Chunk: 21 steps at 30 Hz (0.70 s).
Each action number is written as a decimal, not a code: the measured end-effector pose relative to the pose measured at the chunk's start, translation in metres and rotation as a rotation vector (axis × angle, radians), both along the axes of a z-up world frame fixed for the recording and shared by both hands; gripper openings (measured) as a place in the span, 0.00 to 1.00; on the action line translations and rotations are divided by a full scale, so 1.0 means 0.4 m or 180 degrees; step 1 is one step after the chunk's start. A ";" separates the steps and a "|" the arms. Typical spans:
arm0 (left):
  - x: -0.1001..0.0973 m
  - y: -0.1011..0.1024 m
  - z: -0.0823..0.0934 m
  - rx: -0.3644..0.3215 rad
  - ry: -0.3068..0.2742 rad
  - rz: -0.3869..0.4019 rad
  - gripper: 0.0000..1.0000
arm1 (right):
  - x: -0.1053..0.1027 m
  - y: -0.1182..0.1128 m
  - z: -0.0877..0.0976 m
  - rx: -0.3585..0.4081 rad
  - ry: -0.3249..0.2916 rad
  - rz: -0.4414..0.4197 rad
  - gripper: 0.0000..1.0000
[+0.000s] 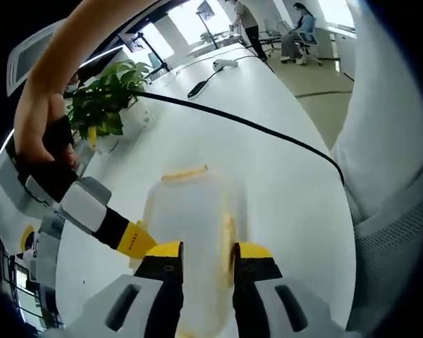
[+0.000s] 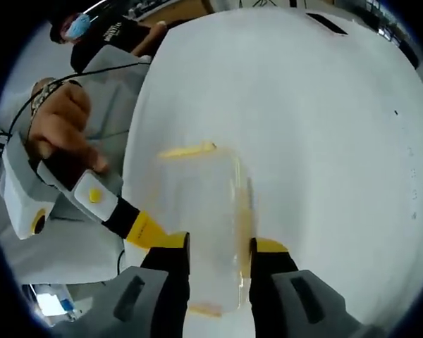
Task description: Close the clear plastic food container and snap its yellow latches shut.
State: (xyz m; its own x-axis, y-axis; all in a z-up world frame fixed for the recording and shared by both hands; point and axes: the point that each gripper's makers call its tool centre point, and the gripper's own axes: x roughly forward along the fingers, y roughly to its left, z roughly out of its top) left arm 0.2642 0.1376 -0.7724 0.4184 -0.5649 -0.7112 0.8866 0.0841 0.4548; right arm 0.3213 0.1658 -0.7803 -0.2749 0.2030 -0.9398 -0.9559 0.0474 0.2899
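Black-and-yellow jaws of your left hand-held gripper (image 1: 206, 255) straddle the near end of the clear plastic food container (image 1: 194, 218) — spread, with the container between them; whether they pinch it is unclear. Your right hand-held gripper (image 2: 218, 253) does the same from the container's opposite end, probably to press the lid down evenly. One yellow latch (image 2: 187, 150) shows at the container's far edge, another along its side. The container rests on the white counter (image 2: 324, 141), with a potted plant (image 1: 102, 102) well beyond it.
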 end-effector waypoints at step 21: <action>0.006 0.048 0.015 -0.0516 0.0548 0.0367 0.50 | -0.005 -0.052 0.060 0.0680 -0.0658 0.0044 0.51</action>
State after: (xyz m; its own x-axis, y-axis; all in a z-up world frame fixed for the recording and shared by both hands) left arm 0.2665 0.1570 -0.7663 0.3673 -0.6328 -0.6816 0.9301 0.2486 0.2704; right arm 0.3191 0.1450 -0.7561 -0.0861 0.3998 -0.9125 -0.9958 -0.0070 0.0909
